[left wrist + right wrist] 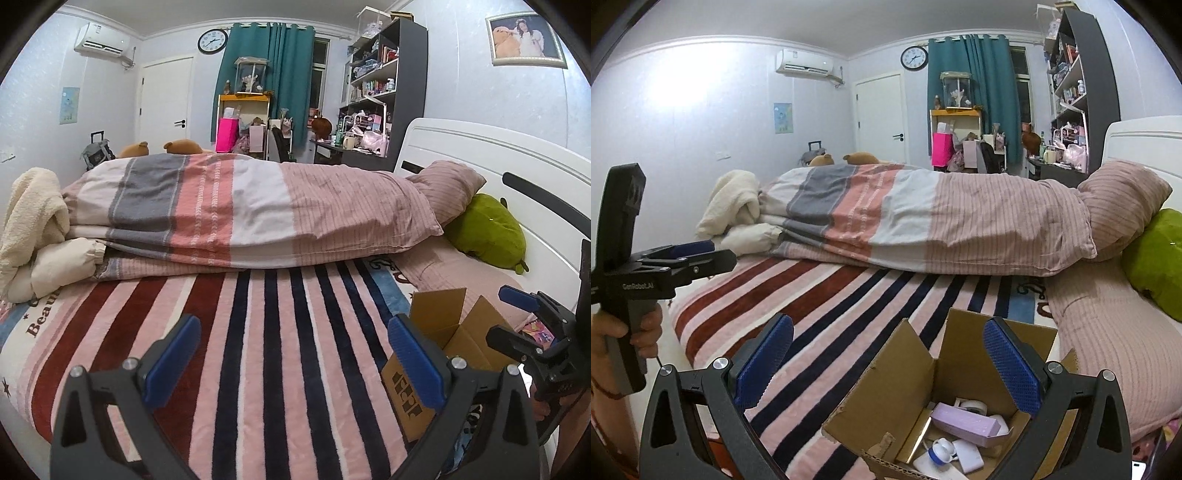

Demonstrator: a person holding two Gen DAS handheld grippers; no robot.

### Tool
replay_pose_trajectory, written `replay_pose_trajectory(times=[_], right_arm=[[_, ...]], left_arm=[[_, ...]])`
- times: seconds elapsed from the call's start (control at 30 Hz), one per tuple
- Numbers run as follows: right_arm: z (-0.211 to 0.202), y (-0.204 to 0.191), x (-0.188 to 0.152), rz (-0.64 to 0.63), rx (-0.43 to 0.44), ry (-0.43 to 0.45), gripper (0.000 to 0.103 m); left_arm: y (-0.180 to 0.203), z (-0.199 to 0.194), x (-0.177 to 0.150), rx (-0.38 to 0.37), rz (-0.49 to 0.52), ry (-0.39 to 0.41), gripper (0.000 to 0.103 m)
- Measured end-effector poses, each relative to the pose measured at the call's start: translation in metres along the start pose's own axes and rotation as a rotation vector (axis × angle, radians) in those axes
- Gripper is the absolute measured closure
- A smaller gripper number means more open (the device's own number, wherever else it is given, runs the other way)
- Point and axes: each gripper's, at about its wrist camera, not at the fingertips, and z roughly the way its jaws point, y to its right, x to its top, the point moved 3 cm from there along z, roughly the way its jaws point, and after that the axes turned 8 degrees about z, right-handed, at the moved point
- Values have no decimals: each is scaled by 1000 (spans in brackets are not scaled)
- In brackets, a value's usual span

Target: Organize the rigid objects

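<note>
On the bed: we see one open cardboard box (923, 387) standing on the striped blanket (831, 314), near the pink pillow (1108, 350).
Inside the box: we count roughly five small rigid items, among them a lilac carton (964, 424), a white bottle with a blue cap (938, 452), a tape roll (973, 406) and a white block (967, 456); the lower part of the pile is cut off, so the count is loose.
Right gripper (886, 365): we hold it over the box mouth, both blue pads spread wide, nothing between them.
Left gripper (291, 362): also spread wide and empty, hovering over bare blanket beside the box.
Step in hand: we judge that an item has gone into the box and the right hand is free for the next one.
Loose items left: we see none on the blanket in either view.
Next move: we would need to find another rigid item, close on it squarely, then carry it over the flaps without knocking them.
Other counts: two grippers, one folded quilt (923, 221), one green cushion (1156, 258).
</note>
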Motion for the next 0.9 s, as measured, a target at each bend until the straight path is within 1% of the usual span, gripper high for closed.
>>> replay_pose_trajectory(times=[0.53, 0.9], right_arm=[[2, -4, -2, -4, -8, -9, 0], [0, -8, -5, -11, -5, -11, 0]], left_arm=[[-3, -1, -2, 31, 3, 0, 2], [-3, 0, -2, 36, 6, -2, 2]])
